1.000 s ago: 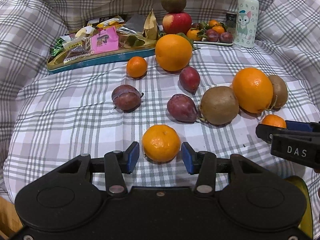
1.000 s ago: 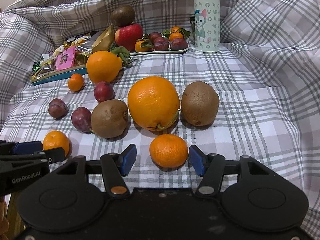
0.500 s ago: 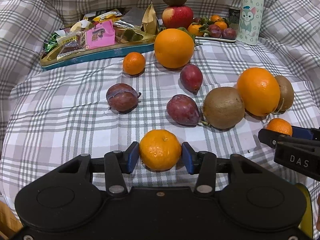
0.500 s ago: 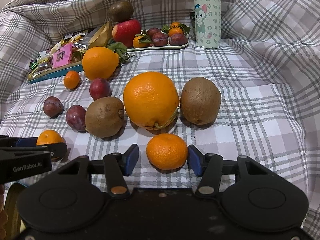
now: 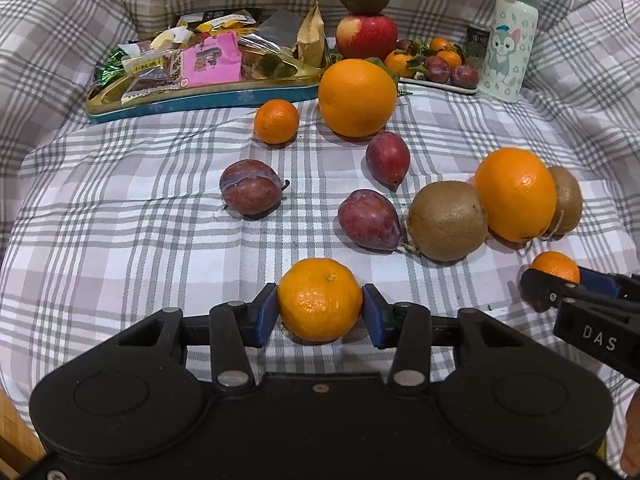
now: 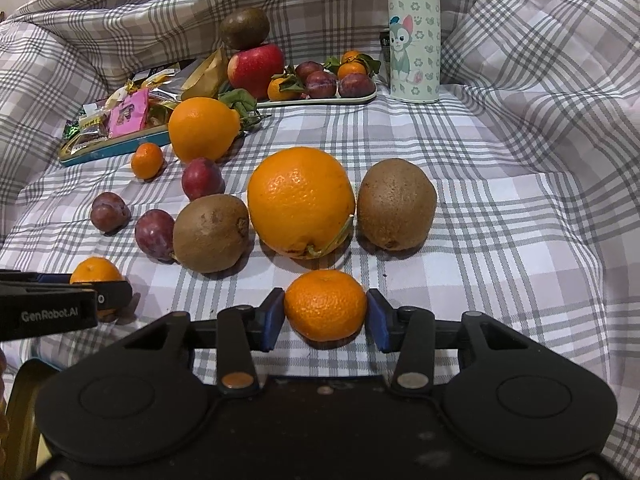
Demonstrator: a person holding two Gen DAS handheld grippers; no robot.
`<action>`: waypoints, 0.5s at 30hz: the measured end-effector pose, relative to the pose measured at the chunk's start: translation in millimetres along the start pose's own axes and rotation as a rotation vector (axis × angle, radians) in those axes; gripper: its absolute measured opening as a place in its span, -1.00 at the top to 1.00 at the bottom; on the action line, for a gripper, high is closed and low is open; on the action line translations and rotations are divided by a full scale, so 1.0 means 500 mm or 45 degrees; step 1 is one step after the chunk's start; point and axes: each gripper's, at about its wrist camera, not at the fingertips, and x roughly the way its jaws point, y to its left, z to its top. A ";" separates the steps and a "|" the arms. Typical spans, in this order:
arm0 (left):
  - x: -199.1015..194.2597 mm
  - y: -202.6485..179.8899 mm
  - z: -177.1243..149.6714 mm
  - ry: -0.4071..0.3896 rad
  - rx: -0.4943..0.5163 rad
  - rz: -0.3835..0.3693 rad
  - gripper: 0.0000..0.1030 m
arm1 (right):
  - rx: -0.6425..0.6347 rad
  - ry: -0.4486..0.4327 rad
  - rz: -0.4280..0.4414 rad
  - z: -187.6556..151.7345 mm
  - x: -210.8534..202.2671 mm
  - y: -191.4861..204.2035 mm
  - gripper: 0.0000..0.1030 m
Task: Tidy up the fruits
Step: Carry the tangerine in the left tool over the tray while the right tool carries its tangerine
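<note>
My left gripper point(image 5: 320, 316) is shut on a small tangerine point(image 5: 320, 304) low over the plaid cloth. My right gripper point(image 6: 325, 314) is shut on another small tangerine point(image 6: 325, 304), just in front of a big orange point(image 6: 301, 200) that lies between two kiwis point(image 6: 211, 232) point(image 6: 396, 204). Plums point(image 5: 250, 192) point(image 5: 369, 218) point(image 5: 387, 157), a third tangerine point(image 5: 277, 121) and a second big orange point(image 5: 357, 97) lie farther back. The right gripper also shows in the left wrist view point(image 5: 560, 280), the left gripper in the right wrist view point(image 6: 96, 284).
A white tray point(image 6: 360, 98) at the back holds plums and leafy tangerines, with a red apple point(image 6: 256, 68) and a kiwi stacked beside it. A blue tin of snacks point(image 5: 192, 96) stands back left. A cartoon bottle point(image 6: 414, 36) stands back right. Raised cloth folds surround the area.
Both grippers moved forward around their tangerines and closed; the blue pads now press each fruit's sides.
</note>
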 end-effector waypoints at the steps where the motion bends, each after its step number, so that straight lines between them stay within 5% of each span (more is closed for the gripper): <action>1: -0.005 0.002 0.000 -0.003 -0.004 0.001 -0.01 | 0.002 -0.003 0.000 -0.001 -0.004 0.000 0.10; 15: -0.117 0.015 -0.043 -0.059 -0.005 0.000 -0.01 | -0.014 -0.066 0.041 -0.032 -0.100 0.014 0.10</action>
